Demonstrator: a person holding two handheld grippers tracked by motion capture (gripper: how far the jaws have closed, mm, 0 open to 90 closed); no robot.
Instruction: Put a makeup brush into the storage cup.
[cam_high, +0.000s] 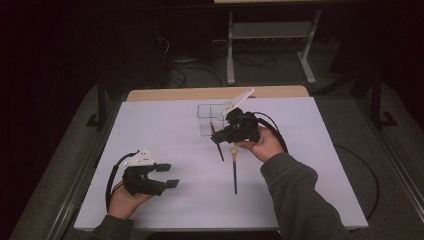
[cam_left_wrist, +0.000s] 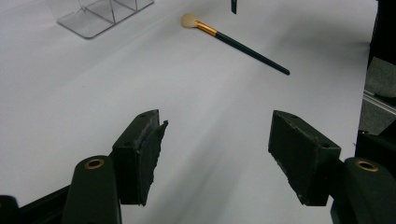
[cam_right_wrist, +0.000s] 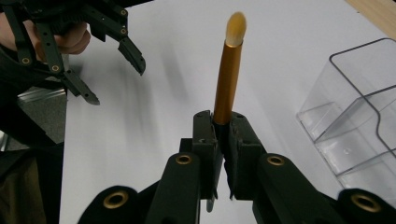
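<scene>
Clamping the gold-ferruled, cream-tipped makeup brush (cam_right_wrist: 229, 70) at its handle, the right gripper (cam_high: 218, 135) poises it beside the clear acrylic organiser box (cam_high: 211, 111) (seemingly for dropping in), while the left gripper (cam_high: 170, 175) rests empty, jaws apart, toward seven o'clock.

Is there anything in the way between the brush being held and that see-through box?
Nothing visible stands between them. The right hand-held gripper is shut on the gold-handled brush, and the clear box sits just beside it with bare white table in the gap. The other brush lies on the nearer side, away from the box.
</scene>
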